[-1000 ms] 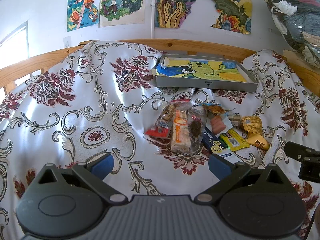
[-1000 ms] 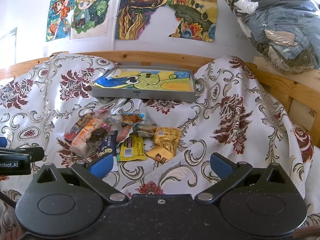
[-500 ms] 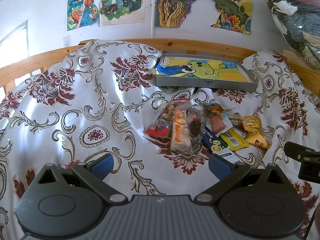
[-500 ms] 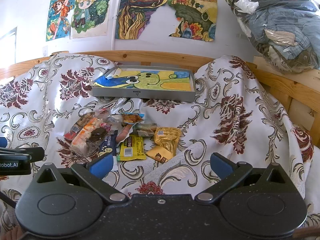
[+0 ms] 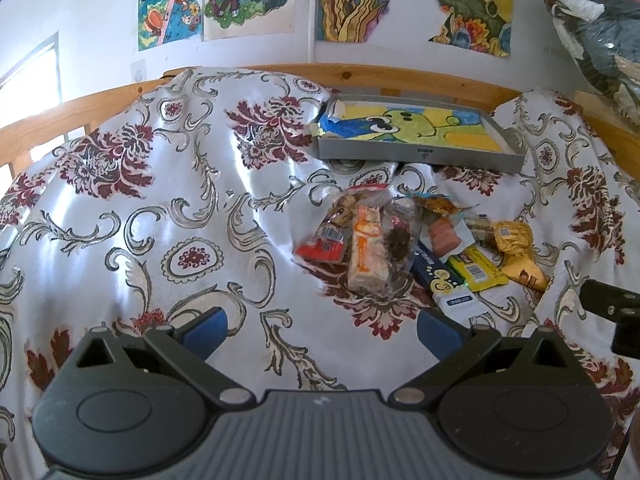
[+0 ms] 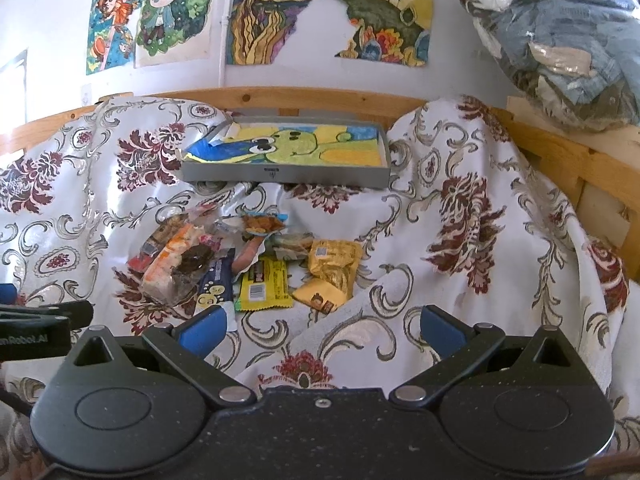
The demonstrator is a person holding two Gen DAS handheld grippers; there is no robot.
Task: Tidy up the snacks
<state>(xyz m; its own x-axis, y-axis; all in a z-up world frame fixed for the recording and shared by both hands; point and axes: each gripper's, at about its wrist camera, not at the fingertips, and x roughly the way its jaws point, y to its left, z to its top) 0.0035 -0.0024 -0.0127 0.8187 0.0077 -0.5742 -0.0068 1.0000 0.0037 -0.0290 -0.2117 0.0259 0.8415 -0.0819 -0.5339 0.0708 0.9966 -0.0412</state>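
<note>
Both grippers hung low over the bed, nothing in either. The left gripper had its jaws spread wide, and so did the right gripper; each sat short of the snack pile, which lay heaped in a dip of the flowered bedspread. Beyond the pile, near the wooden headboard rail, stood a shallow grey tray lined with a bright cartoon drawing, with no snacks in it that I could see.

I took the tray to be where the snacks belonged, so the step in hand looked like the first pick. The right gripper was best placed for the near side: the yellow bar wrapper and the gold packets lay flat and mostly clear of their neighbours, just ahead of its jaws. A good grasp would come in low along the cloth and nip a wrapper by its crimped end, not its slack middle.

The left gripper faced the clear bag with the orange-and-white cake, which overlapped other packets. I judged that one should be lifted slowly, because the crinkly film might drag a neighbour along or slip. The soft bedspread would give under pressure, so pushing down hard risked pinching fabric with the snack.
</note>
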